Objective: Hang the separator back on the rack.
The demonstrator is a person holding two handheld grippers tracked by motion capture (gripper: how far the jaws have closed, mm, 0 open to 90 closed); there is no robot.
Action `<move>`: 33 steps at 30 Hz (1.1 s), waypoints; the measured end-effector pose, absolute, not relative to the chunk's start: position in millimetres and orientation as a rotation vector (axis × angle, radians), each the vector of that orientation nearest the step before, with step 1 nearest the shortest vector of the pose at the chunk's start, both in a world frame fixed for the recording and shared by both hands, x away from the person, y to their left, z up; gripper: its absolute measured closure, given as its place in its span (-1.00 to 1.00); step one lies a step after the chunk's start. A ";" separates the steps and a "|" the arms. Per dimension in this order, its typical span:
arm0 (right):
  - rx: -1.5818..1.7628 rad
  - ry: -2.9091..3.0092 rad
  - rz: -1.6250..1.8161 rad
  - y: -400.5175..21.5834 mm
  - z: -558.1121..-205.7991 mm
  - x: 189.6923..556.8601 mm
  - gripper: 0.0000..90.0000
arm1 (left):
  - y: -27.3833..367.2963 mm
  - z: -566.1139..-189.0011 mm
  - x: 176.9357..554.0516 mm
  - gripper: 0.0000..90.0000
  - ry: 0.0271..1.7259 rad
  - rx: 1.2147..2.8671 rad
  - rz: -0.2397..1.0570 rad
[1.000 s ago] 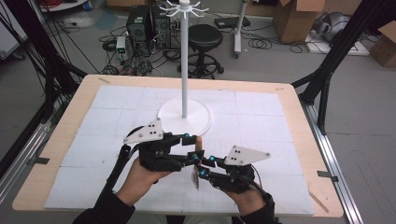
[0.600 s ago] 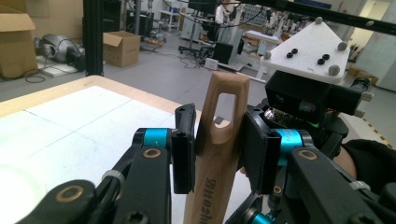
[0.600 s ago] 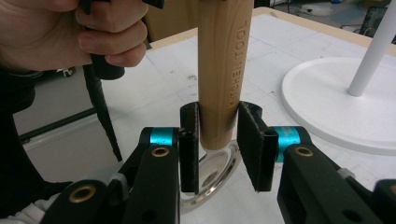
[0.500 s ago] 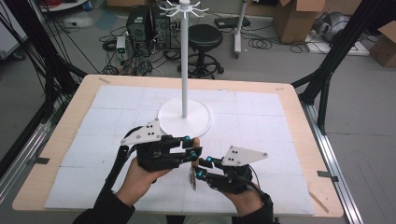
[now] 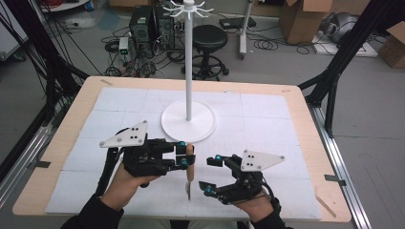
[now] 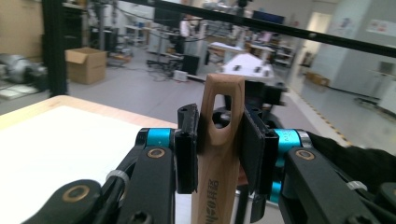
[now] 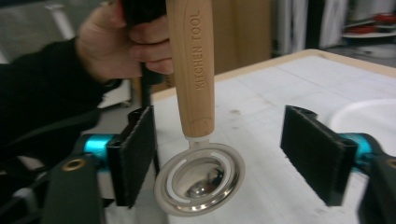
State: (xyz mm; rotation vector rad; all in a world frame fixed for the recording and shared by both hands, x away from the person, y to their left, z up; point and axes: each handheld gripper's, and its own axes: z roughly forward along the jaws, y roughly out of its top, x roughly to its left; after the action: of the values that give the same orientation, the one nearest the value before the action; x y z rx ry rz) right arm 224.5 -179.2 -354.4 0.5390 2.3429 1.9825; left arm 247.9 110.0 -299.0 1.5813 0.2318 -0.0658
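Left tool [image 5: 185,156] pinches the wooden handle of the utensil [image 5: 189,168] near its slotted end, jaws just closed on it. The utensil hangs over the desk [image 5: 305,119], metal head down. Right tool [image 5: 210,174] just opened, jaws spread either side of the head, not touching.

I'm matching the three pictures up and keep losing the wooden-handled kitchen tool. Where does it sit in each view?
High view: the kitchen tool hangs low centre, held by the left gripper.
Left gripper view: its handle stands centre, pinched between the jaws.
Right gripper view: handle top centre, metal ring head below.
Shared landmark: the white table mat.
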 end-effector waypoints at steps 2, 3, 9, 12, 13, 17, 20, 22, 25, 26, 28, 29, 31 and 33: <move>0.471 2.373 2.004 -175.8 -354.8 225.0 -0.46 | 110.9 -298.8 247.2 0.53 0.217 1.586 -0.075; 0.439 2.378 2.021 -173.3 -354.9 225.2 -0.46 | 110.8 -298.9 246.9 0.53 0.214 1.586 -0.080; 0.315 2.387 2.094 -158.4 -355.3 227.4 -0.11 | 109.0 -300.3 244.6 0.53 0.167 1.574 -0.118; 0.274 2.402 2.092 -152.4 -356.5 227.9 0.01 | 109.4 -300.9 243.9 0.53 0.158 1.577 -0.124; 0.267 2.400 2.094 -151.0 -356.7 228.1 0.06 | 109.8 -300.9 243.7 0.53 0.156 1.575 -0.126; 0.229 2.405 2.082 -148.9 -357.0 226.5 0.36 | 110.7 -300.2 243.0 0.53 0.143 1.559 -0.143; 0.214 2.400 2.093 -149.1 -357.1 224.9 0.49 | 111.2 -299.9 242.6 0.53 0.133 1.554 -0.145; 0.211 2.403 2.095 -149.1 -357.3 224.8 0.51 | 111.6 -299.9 242.3 0.53 0.132 1.557 -0.140; 0.249 2.396 2.072 -147.7 -356.5 222.2 0.51 | 112.2 -300.7 242.0 0.53 0.160 1.550 -0.126; 0.290 2.389 2.058 -147.0 -356.0 221.2 0.51 | 112.8 -301.3 241.7 0.52 0.180 1.546 -0.115; 0.340 2.369 2.018 -145.5 -354.9 219.4 0.51 | 113.3 -301.5 239.9 0.27 0.249 1.529 -0.074; 0.378 2.357 1.995 -144.9 -354.1 218.9 0.51 | 113.6 -301.1 238.8 0.12 0.277 1.535 -0.047; 0.461 2.328 1.959 -144.3 -352.3 218.9 0.51 | 113.9 -300.6 236.7 0.00 0.304 1.548 0.009; 0.538 2.308 1.916 -143.7 -350.7 219.6 0.51 | 113.8 -299.9 235.3 -0.07 0.345 1.547 0.047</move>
State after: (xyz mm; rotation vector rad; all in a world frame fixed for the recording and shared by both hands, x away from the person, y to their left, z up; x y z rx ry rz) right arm 219.6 -143.7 -350.7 0.5383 2.3079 1.9157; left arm 235.3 113.8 -299.9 1.5472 0.3453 0.0466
